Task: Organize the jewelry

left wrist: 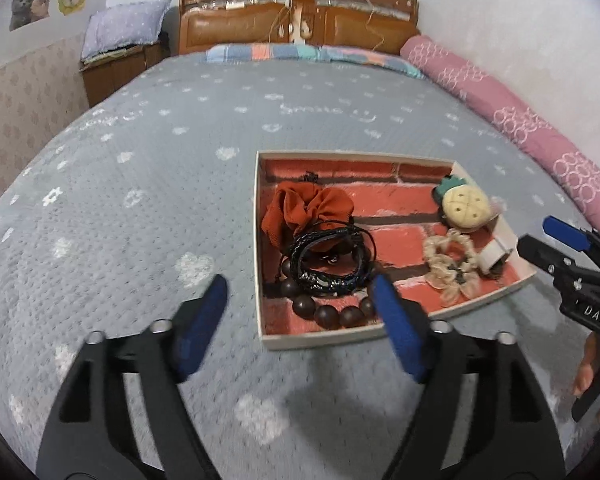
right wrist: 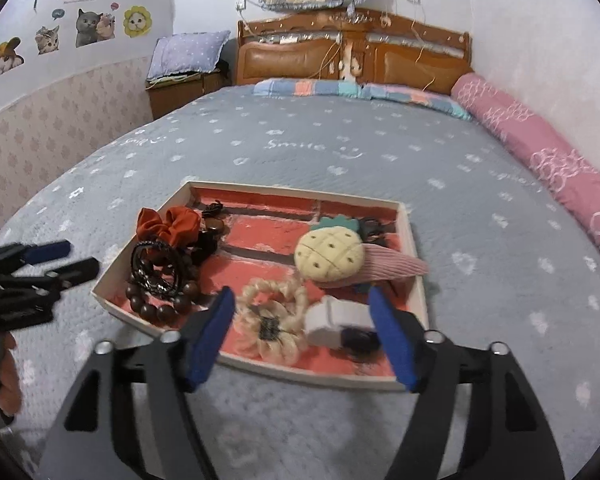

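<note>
A shallow white tray (left wrist: 324, 340) with a red brick-print floor lies on the grey bedspread. In its left half are an orange scrunchie (left wrist: 300, 208), a black braided bracelet (left wrist: 328, 256) and a dark wooden bead bracelet (left wrist: 328, 314). Its right half holds a plush pineapple clip (right wrist: 328, 254), a cream flower scrunchie (right wrist: 272, 320) and a small white band (right wrist: 336, 320). My left gripper (left wrist: 300, 286) hovers open at the tray's near left corner, nothing between its blue pads. My right gripper (right wrist: 302, 296) hangs open over the near right edge, also holding nothing.
A long pink bolster (left wrist: 512, 116) runs along the bed's right side. Beyond the tray stand the wooden headboard (left wrist: 296, 12) and a striped pillow (left wrist: 312, 54). A nightstand with a lilac pillow (left wrist: 124, 28) is at the back left. Grey quilt (left wrist: 140, 200) surrounds the tray.
</note>
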The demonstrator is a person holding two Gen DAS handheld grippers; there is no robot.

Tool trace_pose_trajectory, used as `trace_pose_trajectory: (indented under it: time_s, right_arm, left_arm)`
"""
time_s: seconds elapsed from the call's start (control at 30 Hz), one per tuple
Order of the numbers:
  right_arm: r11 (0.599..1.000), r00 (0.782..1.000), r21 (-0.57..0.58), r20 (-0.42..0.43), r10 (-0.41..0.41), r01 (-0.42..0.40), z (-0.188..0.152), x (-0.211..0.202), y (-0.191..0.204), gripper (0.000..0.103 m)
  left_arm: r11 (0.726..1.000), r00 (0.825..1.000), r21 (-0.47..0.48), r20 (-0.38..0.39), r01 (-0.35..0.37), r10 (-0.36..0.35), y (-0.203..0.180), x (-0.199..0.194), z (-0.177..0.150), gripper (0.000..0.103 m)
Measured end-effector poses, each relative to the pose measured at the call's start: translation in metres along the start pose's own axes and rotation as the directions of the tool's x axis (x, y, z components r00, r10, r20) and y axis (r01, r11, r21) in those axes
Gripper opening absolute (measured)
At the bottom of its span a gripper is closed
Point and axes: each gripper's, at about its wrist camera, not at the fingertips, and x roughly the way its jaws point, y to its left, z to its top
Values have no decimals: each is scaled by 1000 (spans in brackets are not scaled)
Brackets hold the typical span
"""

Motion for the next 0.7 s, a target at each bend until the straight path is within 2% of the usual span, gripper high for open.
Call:
trace_pose_trajectory:
  time_s: [0.17,0.27,0.33,0.53,0.7]
  right_arm:
    - [999,998,4,45,-34,34,-24,-35,-11,89]
    - [999,996,31,81,-43,41,-41,-62,-16,95]
    - [998,994,45,97,-55,51,-51,-76,-17,99]
    - [990,990,131,122,-68,52,-92,-111,-16,99]
    - [991,979,96,169,-111,96,-130,-140,-1,99]
  left_arm:
    - [999,997,-33,61,39,-36,4,-37,-19,94]
    - [998,994,-43,96,49,-45,2,-56,-31,98]
    - [999,992,-30,126,36,-32,-2,-71,-42,98]
    - [1000,984,-25,179,-3,8,-11,-102,-85,98]
    - [998,976,-65,216,-26,40,-9,-122,-119,98]
